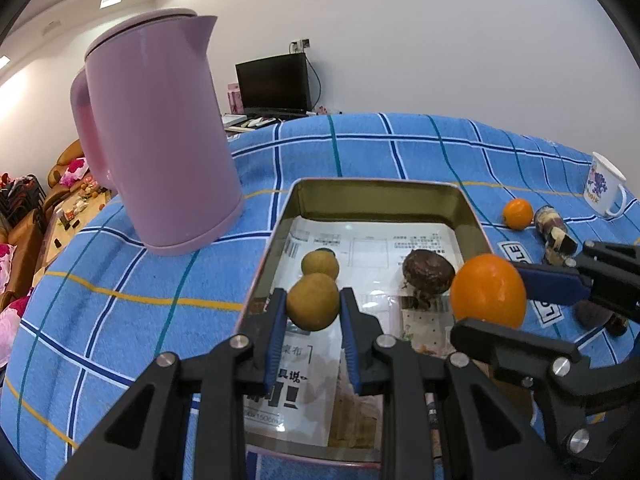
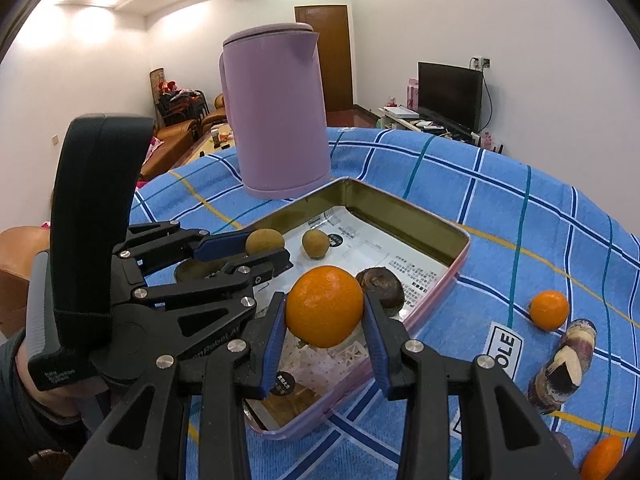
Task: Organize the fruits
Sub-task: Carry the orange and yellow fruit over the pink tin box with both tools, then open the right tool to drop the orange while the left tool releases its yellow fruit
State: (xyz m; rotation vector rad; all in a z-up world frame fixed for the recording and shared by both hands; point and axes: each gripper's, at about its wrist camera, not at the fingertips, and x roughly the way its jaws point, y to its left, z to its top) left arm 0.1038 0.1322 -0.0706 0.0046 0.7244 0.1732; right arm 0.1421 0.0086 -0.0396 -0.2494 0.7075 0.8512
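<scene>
On the blue checked tablecloth (image 1: pixel 120 264) sits a shallow metal tin (image 1: pixel 380 192) with a pink outer wall, its floor lined with printed paper (image 1: pixel 372 240). Inside lie a small brownish-green fruit (image 1: pixel 320 266) toward the far left and a dark, wrinkled brown fruit (image 1: pixel 428 270) toward the right. The left gripper (image 1: pixel 313 306) hovers over the tin's near left part, its blue-padded jaws closed onto a second brownish-green fruit (image 1: pixel 313 302), held clear of the paper. The right gripper (image 2: pixel 324 316) reaches in over the tin's near right edge, its jaws pressed against both sides of a large orange (image 2: pixel 325 306), which hangs above the lining. A pink kettle (image 1: pixel 160 132) stands upright on the cloth just beside the tin's far left corner. The left wrist view alone shows a white enamel mug (image 1: pixel 604 188) at the cloth's far right. Outside the tin to the right lie a small orange (image 2: pixel 549 309) and, near it, a purple-and-cream cut stalk piece (image 2: pixel 564 364); only the right wrist view shows another orange fruit (image 2: pixel 604 456) at the lower right edge. That view also catches the left gripper from the side, with its black handle (image 2: pixel 96 216) upright and the person's hand (image 2: pixel 44 396) partly visible around its base, the fingers of the tool pointing level toward the tin.
</scene>
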